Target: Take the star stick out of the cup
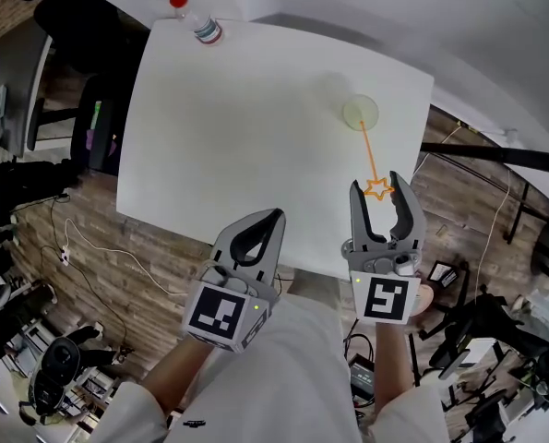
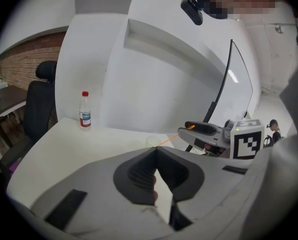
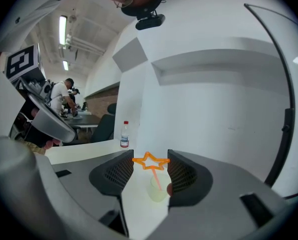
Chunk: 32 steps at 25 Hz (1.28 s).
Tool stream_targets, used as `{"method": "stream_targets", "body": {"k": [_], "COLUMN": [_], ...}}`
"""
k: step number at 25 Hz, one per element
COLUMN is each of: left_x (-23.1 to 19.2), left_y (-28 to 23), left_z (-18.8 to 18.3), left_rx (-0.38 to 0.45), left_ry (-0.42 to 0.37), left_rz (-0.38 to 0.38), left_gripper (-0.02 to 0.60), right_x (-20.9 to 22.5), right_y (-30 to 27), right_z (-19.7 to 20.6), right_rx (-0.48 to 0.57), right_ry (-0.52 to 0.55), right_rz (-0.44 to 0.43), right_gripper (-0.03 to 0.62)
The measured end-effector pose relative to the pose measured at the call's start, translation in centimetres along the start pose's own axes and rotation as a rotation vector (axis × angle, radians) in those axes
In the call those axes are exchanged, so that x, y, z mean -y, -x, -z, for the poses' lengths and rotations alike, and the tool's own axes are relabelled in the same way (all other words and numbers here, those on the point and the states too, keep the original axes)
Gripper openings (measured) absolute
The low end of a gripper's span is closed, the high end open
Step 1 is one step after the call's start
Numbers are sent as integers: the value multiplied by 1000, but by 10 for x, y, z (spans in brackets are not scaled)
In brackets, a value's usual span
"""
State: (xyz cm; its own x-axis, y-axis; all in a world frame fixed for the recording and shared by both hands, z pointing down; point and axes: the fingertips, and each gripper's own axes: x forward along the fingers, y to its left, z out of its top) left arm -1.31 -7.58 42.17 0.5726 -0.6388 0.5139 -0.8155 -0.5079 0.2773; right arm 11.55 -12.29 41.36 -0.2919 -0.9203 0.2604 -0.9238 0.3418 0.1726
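Observation:
A translucent cup [image 1: 360,112] stands on the white table [image 1: 246,137] toward its right side. An orange star stick [image 1: 370,155] leans out of it toward me. My right gripper [image 1: 381,185] is shut on the star stick, and the star [image 3: 151,161] spans the gap, touching both jaw tips, with the cup [image 3: 157,190] below and beyond it. My left gripper [image 1: 276,215] hangs over the near table edge, shut with nothing in it. In the left gripper view its tips [image 2: 156,150] meet, and the cup [image 2: 153,141] shows faintly behind.
A plastic bottle [image 1: 200,24] with a red cap stands at the table's far left corner. Black office chairs [image 1: 66,12], cables and gear lie on the floor to the left and right. A white wall rises behind the table.

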Motion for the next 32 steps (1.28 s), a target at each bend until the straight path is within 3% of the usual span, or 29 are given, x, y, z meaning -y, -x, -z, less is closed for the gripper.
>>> {"method": "stream_targets", "body": {"k": [14,23,32], "left_x": [8,15,15], "left_y": [28,47,71], "left_z": [-26,-55,-70], "left_rx": [73,158,223], "left_ry": [-39,-99,-132], "left_rz": [13,16,-6], "left_gripper": [-5,-5,-5], "right_x": [2,21,21], "right_y": [39,82,124], "right_z": [-51,-64,-82], "right_rx": [73,59,70], "right_ry": [20,-95,-96], "right_rz": [37,130,155], "right_gripper": [215,215,215]}}
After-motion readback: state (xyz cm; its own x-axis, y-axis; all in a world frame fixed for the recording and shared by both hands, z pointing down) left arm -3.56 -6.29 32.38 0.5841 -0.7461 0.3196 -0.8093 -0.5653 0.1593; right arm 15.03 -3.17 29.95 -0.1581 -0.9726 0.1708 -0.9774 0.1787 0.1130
